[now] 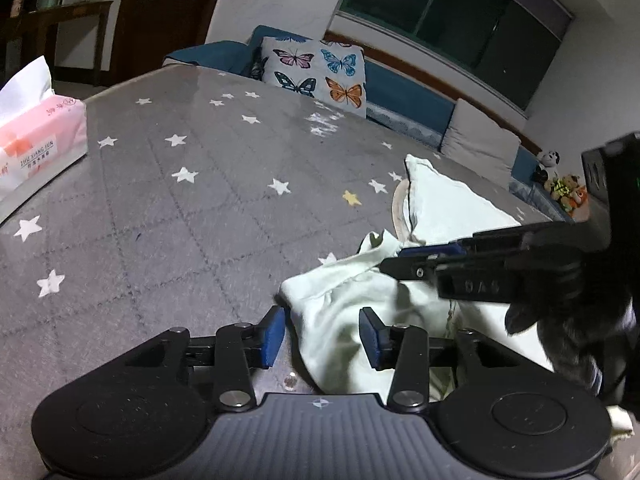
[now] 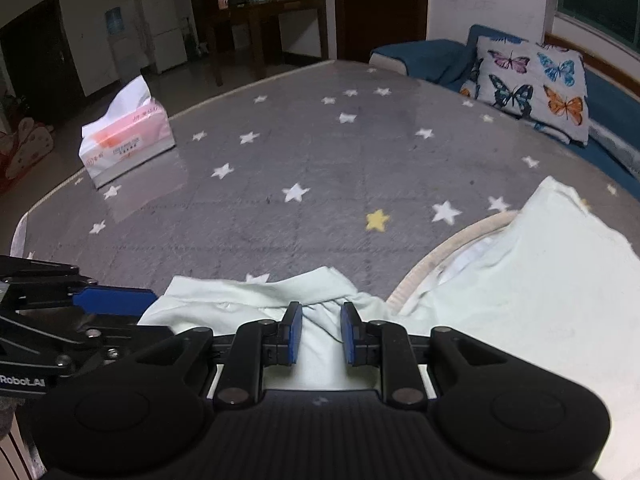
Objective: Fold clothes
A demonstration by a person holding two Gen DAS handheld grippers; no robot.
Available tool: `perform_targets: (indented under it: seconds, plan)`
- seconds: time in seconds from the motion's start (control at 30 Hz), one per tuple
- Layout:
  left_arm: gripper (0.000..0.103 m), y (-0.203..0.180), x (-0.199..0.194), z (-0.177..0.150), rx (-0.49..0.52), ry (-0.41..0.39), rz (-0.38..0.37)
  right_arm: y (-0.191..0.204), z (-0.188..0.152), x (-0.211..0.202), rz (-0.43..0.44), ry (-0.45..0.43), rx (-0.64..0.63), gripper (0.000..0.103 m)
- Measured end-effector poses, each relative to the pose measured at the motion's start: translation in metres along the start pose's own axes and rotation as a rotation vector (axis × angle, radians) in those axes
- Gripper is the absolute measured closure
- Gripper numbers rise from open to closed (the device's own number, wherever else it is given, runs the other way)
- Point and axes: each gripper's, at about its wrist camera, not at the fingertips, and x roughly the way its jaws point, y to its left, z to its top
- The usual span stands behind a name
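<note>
A pale mint garment [image 1: 452, 200] [image 2: 540, 272] with a beige neck band lies crumpled at the near right of a grey star-patterned table [image 1: 180, 220] [image 2: 320, 168]. In the left wrist view my left gripper [image 1: 322, 336] stands open. The garment's near edge lies between its blue pads, and the left pad is clear of the fabric. My right gripper [image 2: 322, 332] is shut on a bunched fold of the garment, with wrinkles running out from the pads. It reaches in from the right in the left wrist view [image 1: 390, 260]. The left gripper [image 2: 152, 314] shows at the left edge of the right wrist view.
A pink tissue pack [image 1: 40, 140] [image 2: 128, 140] stands at the table's far left. Behind the table is a blue sofa [image 1: 408, 96] with a butterfly cushion [image 1: 316, 70] [image 2: 532, 84], and plush toys [image 1: 560, 188] sit at the right. Bare table stretches left of the garment.
</note>
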Motion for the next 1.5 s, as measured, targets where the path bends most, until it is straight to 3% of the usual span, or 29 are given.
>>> perform_targets:
  seconds: [0.17, 0.37, 0.5, 0.7, 0.87, 1.1, 1.2, 1.27, 1.33, 1.5]
  plan:
    - [0.088, 0.000, 0.001, 0.002, -0.014, -0.002, -0.006, 0.006, -0.006, -0.020, 0.004, -0.024, -0.035, 0.082]
    - [0.094, -0.013, -0.018, 0.010, 0.008, -0.078, -0.043, -0.006, -0.019, -0.048, -0.030, -0.024, 0.007, 0.078]
    - [0.095, -0.031, -0.031, 0.013, 0.057, -0.123, -0.078, -0.015, -0.039, -0.065, -0.049, -0.012, 0.043, 0.078]
    - [0.095, -0.068, -0.038, 0.012, 0.141, -0.131, -0.147, -0.011, -0.061, -0.060, -0.007, -0.004, 0.070, 0.078]
    - [0.095, -0.100, -0.035, 0.001, 0.230, -0.098, -0.219, -0.018, -0.068, -0.062, 0.013, -0.023, 0.117, 0.078]
    - [0.092, -0.139, -0.013, -0.026, 0.354, 0.015, -0.316, -0.060, -0.079, -0.097, -0.090, -0.070, 0.212, 0.078]
    - [0.090, -0.149, -0.006, -0.040, 0.400, 0.067, -0.330, -0.077, -0.083, -0.109, -0.128, -0.093, 0.258, 0.078]
    - [0.082, -0.149, -0.009, -0.046, 0.413, 0.078, -0.343, -0.084, -0.084, -0.117, -0.139, -0.112, 0.282, 0.078]
    - [0.074, -0.146, -0.016, -0.045, 0.419, 0.056, -0.348, -0.085, -0.083, -0.121, -0.133, -0.128, 0.288, 0.078]
    - [0.073, -0.122, -0.031, -0.030, 0.381, -0.025, -0.281, -0.077, -0.074, -0.118, -0.095, -0.142, 0.257, 0.078]
